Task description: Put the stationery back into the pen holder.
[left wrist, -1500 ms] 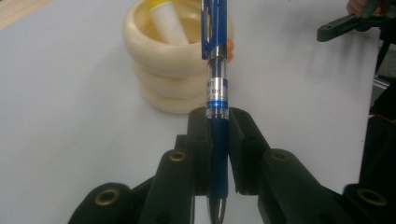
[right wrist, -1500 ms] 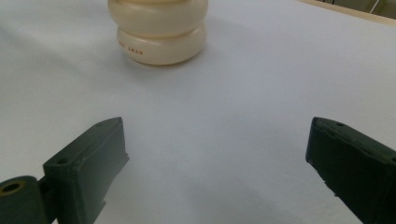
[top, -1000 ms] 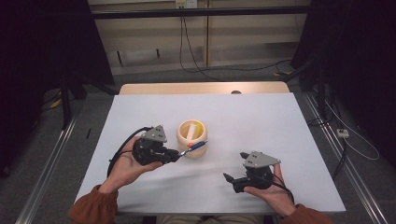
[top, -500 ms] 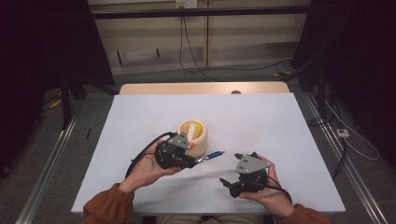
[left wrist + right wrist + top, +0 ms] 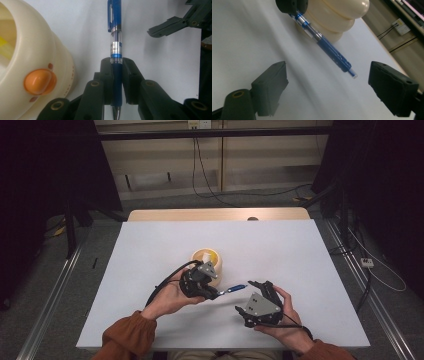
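A blue pen (image 5: 115, 47) is being clamped between the nearly closed jaws of the left gripper (image 5: 216, 293), the pads pressing on its dark rubber grip while the clear barrel and clipped cap end are being pointed away from the hand, toward the right gripper (image 5: 252, 296). In the high view the pen (image 5: 234, 289) is being held roughly level just above the white table (image 5: 300, 250), its free end reaching close to the right gripper's jaws without touching them. In the right gripper view the pen (image 5: 329, 48) is being seen slanting in from above between the two black pads, which are standing wide apart and have just been closing a little; nothing is being gripped by them, and clear space is being left on both sides of the pen's end. A cream-coloured round pen holder (image 5: 206, 260) with an orange knob on its side is being kept just behind the left gripper, close beside the pen's grip end in the left gripper view (image 5: 37, 62). Wide bare tabletop is being left to the right, to the left and behind the holder, while the near edge is lying close below both hands. The left hand (image 5: 167, 297) is being held palm up beneath its gripper, the orange sleeve (image 5: 125, 340) entering from the bottom; the right hand (image 5: 282, 322) is being cupped under its gripper, angled inward toward the pen.
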{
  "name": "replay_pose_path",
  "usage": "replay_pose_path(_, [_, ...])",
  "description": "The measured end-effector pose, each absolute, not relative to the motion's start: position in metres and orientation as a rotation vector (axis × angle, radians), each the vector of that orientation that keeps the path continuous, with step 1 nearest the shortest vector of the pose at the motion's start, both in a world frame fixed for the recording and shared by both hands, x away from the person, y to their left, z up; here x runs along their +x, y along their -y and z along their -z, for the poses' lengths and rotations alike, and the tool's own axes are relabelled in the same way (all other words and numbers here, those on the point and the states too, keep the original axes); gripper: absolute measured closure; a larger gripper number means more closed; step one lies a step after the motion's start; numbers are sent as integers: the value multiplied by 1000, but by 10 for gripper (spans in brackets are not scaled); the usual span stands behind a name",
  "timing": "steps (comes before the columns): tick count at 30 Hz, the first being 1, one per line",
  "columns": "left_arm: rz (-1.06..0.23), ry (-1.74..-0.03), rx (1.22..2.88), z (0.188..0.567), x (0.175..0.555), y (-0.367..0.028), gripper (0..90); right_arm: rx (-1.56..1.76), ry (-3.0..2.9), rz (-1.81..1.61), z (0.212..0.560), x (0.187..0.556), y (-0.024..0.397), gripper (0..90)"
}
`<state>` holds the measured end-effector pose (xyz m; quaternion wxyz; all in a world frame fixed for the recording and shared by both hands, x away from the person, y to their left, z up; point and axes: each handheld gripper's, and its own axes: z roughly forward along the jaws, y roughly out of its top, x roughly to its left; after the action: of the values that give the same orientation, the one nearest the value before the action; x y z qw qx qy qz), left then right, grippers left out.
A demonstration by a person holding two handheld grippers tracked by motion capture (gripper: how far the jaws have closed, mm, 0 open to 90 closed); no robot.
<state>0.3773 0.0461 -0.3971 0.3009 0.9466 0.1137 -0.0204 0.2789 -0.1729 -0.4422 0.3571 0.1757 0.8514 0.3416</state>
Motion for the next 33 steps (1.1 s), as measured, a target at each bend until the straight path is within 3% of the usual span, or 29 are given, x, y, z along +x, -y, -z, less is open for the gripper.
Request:
replay_pose_path(14, [59, -321, 2544, 402, 374, -49, 801, 88, -2045, -617, 445, 269, 141, 327])
replay_pose_path(24, [63, -294, 2566, 398, 372, -43, 801, -114, -1994, -463, 452, 266, 127, 501])
replay_pose_path(31, [76, -303, 2546, 399, 369, -42, 801, -122, -1999, -419, 463, 264, 121, 583])
replay_pose_path(33, [79, -295, 2557, 400, 369, -43, 800, -125, -2011, -420, 465, 264, 121, 642])
